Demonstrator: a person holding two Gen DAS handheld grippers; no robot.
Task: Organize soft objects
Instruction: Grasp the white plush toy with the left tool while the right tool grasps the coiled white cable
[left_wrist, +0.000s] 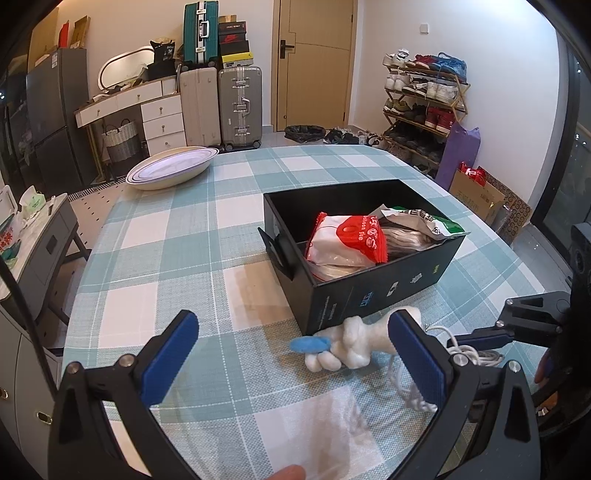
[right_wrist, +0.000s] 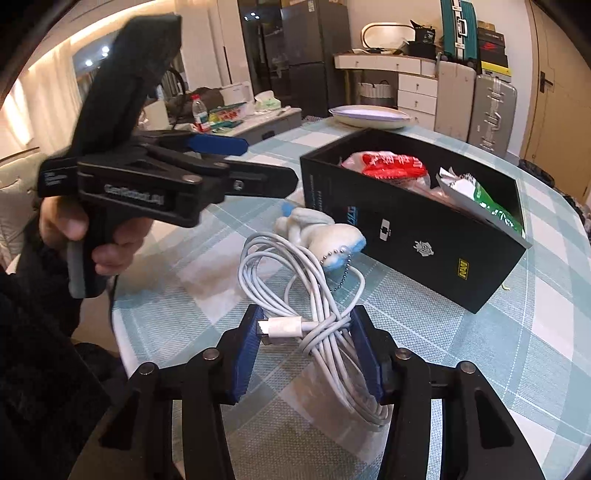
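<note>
From my left camera, the black box (left_wrist: 369, 258) on the checked table (left_wrist: 166, 240) already holds a red bag (left_wrist: 345, 240) and a green bag (left_wrist: 424, 219). A white plush toy (left_wrist: 354, 343) lies just outside it, long way across, blue tip to the left. My left gripper (left_wrist: 291, 362) is wide open and holds nothing.

From my right camera, my right gripper (right_wrist: 308, 350) squeezes the coiled white cable (right_wrist: 317, 306); its loops run away from me, toward the toy. Both still need boxing, I think.
</note>
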